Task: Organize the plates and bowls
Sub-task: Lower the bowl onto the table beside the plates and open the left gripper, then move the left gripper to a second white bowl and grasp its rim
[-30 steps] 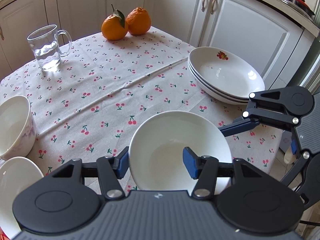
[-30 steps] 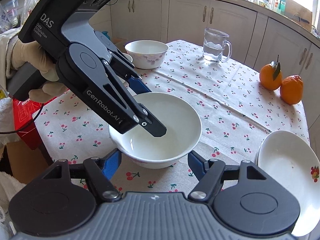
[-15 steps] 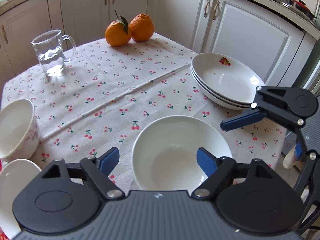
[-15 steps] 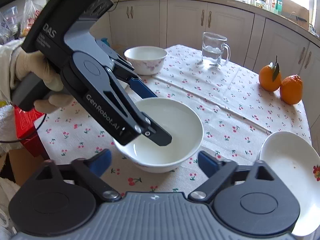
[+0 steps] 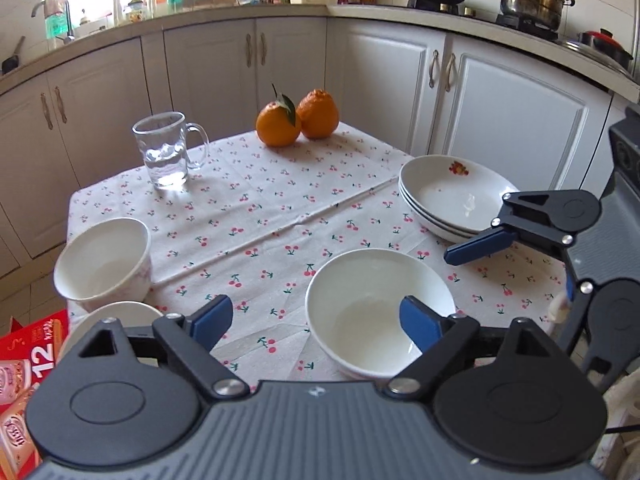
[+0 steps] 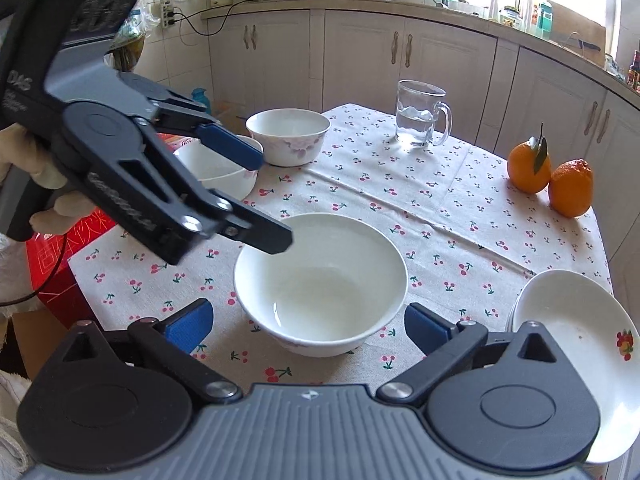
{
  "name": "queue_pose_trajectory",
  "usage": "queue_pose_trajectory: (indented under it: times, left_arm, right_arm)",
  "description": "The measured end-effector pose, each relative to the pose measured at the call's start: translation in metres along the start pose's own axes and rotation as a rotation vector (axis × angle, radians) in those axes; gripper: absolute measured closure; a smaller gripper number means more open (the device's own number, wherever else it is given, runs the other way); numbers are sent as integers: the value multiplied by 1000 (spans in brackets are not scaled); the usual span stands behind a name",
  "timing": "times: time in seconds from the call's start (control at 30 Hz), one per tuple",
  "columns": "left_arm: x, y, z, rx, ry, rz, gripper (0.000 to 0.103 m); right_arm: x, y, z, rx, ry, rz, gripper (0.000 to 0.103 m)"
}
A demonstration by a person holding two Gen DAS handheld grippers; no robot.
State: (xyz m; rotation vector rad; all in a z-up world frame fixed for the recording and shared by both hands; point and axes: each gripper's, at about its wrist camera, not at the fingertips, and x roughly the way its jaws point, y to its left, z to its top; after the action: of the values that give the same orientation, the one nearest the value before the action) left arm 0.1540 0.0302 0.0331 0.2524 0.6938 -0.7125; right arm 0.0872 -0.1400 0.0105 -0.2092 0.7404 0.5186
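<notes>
At lower centre of both wrist views, the plain white ceramic bowl (image 6: pixel 320 284) sits freed on the cherry-print tablecloth (image 6: pixel 440 208). A second ago both grippers clasped it; now the right gripper (image 6: pixel 306 322) gapes wide and the left gripper (image 5: pixel 316 318) is opening, seemingly clear of the rim. Stacking the bowls probably comes next.

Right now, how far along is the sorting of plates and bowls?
Done: the plates sit in one stack by the table edge. In hand: nothing; the left gripper is opening, the right gripper is open, and the plain bowl stands free on the cloth between its fingers. Left: three bowls are unstacked, this one, the flowered bowl and another bowl beside it.
</notes>
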Motion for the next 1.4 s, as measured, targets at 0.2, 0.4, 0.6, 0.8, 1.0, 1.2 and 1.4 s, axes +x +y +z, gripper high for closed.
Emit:
queue_pose_trajectory:
  times: [0.2,0.4,0.6,0.8,1.0,1.2,1.4]
  left_arm:
    - [-24,18,-4,-40,-16,27,7]
    - [-41,40,-19,-76,-7,110,7]
    - [-49,75,-31,-107,18,230,7]
    - [-35,112,-38,-138,66,270,7]
    - [-16,130,-40,-163,107,233,8]
    - [-2,135,-37,-152,120,203,8]
    - [12,141,-37,-158,156,185,8]
  right_arm:
    - [0,12,12,-58,-5,5,0]
    - [8,34,29,-155,-21,25,0]
    - [28,54,50,-215,-20,68,0]
    - [56,68,69,-243,-9,104,0]
    - [81,73,83,-272,14,134,0]
    - [103,75,94,-289,36,154,0]
    - [121,77,101,-297,51,174,1]
